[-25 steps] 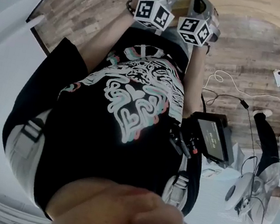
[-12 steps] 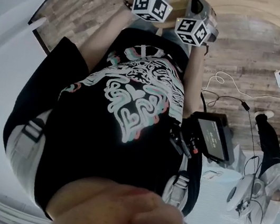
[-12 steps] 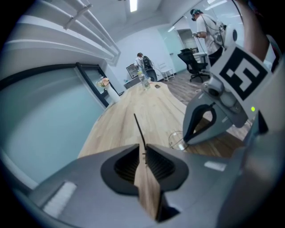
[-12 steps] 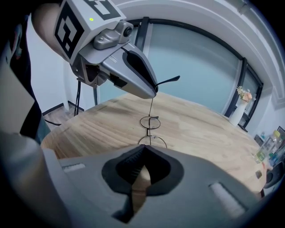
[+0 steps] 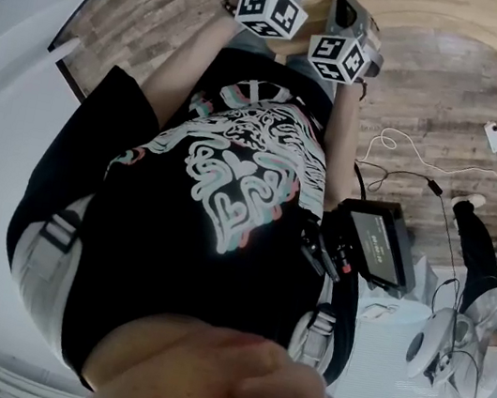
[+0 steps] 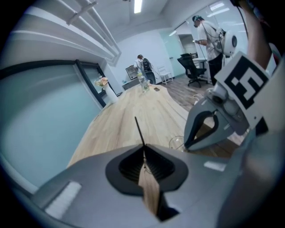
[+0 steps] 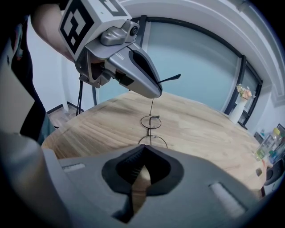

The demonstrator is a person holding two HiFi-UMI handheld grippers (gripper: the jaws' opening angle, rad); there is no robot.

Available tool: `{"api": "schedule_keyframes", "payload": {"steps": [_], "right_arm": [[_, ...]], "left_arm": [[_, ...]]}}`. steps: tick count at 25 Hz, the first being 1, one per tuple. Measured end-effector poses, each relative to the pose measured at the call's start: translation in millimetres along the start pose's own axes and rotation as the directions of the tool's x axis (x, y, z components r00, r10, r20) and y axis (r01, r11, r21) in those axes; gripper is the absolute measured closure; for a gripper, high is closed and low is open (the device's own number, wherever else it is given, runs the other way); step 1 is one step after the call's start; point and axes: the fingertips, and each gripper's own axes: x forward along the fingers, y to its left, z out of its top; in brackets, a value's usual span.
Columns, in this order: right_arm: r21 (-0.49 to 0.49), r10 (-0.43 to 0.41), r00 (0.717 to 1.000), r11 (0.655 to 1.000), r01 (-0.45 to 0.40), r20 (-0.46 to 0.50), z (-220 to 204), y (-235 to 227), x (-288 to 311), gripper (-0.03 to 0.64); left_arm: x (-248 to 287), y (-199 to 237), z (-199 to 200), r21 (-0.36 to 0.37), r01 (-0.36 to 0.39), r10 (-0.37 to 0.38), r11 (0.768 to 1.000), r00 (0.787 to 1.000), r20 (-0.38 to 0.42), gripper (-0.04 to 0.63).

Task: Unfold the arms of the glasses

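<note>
The thin black wire-frame glasses (image 7: 151, 122) with round lenses hang just above the wooden table (image 7: 200, 129) between my two grippers. My left gripper (image 6: 143, 150) is shut on one thin arm (image 6: 139, 131), which sticks up past its jaws. From the right gripper view, that left gripper (image 7: 153, 91) reaches in from above with the arm's tip (image 7: 173, 78) poking out sideways. My right gripper (image 7: 143, 150) is shut at the lower lens rim (image 7: 152, 140). The head view shows only both marker cubes (image 5: 271, 9) at the top; the glasses are hidden there.
A vase of flowers (image 6: 104, 87) and bottles (image 6: 142, 82) stand at the table's far end. People (image 6: 209, 33) and office chairs (image 6: 193, 69) are beyond it. On the plank floor lie a white cable and power block (image 5: 495, 137).
The two marker cubes have shifted only slightly near the top of the head view, the left one a little upward. Nothing else has visibly changed.
</note>
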Motion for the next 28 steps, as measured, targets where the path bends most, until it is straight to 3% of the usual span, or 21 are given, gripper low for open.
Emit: {"api": "schedule_keyframes", "payload": {"steps": [3, 6, 9, 12, 21, 28], "right_arm": [[0.019, -0.005, 1.0, 1.0, 0.005, -0.017, -6, -3, 0, 0.618], [0.047, -0.018, 0.999, 0.999, 0.019, -0.04, -7, -15, 4, 0.618], [0.078, -0.034, 0.997, 0.996, 0.039, -0.066, -9, -24, 9, 0.618], [0.09, -0.053, 0.995, 0.994, 0.061, -0.088, -6, -20, 8, 0.618], [0.119, -0.073, 0.975, 0.988, 0.1, -0.212, 3, 4, 8, 0.617], [0.134, -0.121, 0.966, 0.979, 0.155, -0.23, 33, 28, -4, 0.617]], "left_arm": [[4, 2, 0, -0.064, 0.036, -0.035, 0.997, 0.999, 0.019, 0.595], [10, 18, 5, -0.186, 0.087, -0.077, 0.979, 0.995, 0.057, 0.596], [19, 33, 4, -0.322, 0.171, -0.14, 0.931, 0.983, 0.116, 0.597], [15, 35, 0, -0.391, 0.258, -0.206, 0.884, 0.964, 0.17, 0.597], [-11, 27, -15, -0.307, 0.375, -0.319, 0.875, 0.922, 0.217, 0.591], [-36, 21, -26, -0.247, 0.396, -0.353, 0.884, 0.914, 0.202, 0.595]]}}
